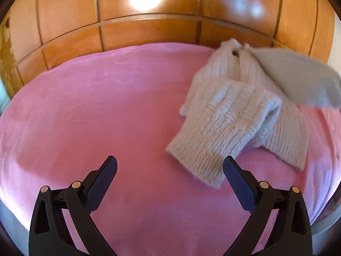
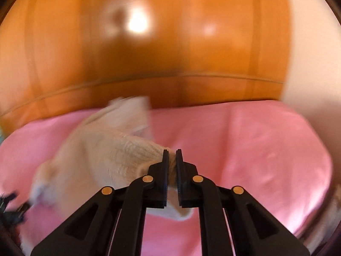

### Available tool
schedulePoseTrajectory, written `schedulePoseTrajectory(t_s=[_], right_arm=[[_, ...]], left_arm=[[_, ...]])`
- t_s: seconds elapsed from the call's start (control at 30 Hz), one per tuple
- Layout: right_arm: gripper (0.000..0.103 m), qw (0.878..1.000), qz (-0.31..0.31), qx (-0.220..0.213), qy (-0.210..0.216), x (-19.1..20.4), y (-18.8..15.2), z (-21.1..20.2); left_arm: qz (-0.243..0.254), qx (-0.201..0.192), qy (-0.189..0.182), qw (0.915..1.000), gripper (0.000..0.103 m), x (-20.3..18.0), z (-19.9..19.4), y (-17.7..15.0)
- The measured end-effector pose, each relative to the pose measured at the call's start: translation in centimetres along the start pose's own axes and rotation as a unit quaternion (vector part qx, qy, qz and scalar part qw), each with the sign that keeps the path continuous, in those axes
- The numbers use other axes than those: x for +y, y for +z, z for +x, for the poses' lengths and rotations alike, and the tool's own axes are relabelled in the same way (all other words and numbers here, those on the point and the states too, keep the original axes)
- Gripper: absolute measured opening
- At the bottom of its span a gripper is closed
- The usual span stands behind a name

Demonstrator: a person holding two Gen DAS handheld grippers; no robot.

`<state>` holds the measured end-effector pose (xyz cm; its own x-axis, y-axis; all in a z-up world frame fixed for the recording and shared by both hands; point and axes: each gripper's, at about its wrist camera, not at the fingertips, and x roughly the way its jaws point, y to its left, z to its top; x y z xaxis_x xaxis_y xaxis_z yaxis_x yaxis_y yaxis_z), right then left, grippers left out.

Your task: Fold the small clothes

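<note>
Pink bed [image 1: 85, 111] against wood panels carries a soft, light, floppy knit sweater [image 1: 230, 115]; right gripper [image 2: 172, 155] jaws pinch its edge, left gripper [image 1: 170, 166] jaws gape empty near the cuff, a good hold.

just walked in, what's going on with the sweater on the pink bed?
A person is folding a small cream knit sweater on a pink blanket, with a handheld tool in each hand. The right tool is shut on a bit of the knit, and the right-wrist view is heavily blurred. One sleeve already lies folded across the body. The left tool is open and holds nothing, just short of that sleeve's cuff. Wooden panelling stands behind.
</note>
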<state>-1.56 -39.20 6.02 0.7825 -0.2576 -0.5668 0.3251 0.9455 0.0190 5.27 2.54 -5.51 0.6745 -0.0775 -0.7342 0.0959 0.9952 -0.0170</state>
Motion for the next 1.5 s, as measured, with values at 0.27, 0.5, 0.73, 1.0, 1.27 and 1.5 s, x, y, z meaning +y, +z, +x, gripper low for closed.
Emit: schedulePoseTrajectory(t_s=[0.27,0.5,0.73,1.0,1.27,1.5], right_arm=[[0.007,0.982,0.053,0.071,-0.166,-9.4,3.5,11.0],[0.059,0.989,0.026,0.086,-0.119,-6.4,1.4,11.9],[0.056,0.97,0.007,0.172,0.168,4.3,-5.1,7.9],[0.055,0.884,0.056,0.312,0.343,13.6,-12.9,6.5],[0.042,0.891,0.088,0.288,0.34,14.8,-13.7,6.1],[0.006,0.924,-0.002,0.177,0.34,14.4,-7.7,1.9]], left_arm=[[0.001,0.04,-0.069,0.9969,0.012,-0.1,2.9,1.2],[-0.137,-0.027,-0.005,0.9902,0.01,11.4,0.5,8.4],[-0.31,-0.062,0.174,0.9325,0.011,24.9,0.1,15.6],[-0.29,-0.064,0.098,0.9499,0.08,21.2,0.4,13.0],[-0.233,0.028,-0.05,0.9708,0.08,10.9,4.3,6.6],[-0.181,0.045,-0.121,0.9749,0.08,4.7,4.2,5.5]])
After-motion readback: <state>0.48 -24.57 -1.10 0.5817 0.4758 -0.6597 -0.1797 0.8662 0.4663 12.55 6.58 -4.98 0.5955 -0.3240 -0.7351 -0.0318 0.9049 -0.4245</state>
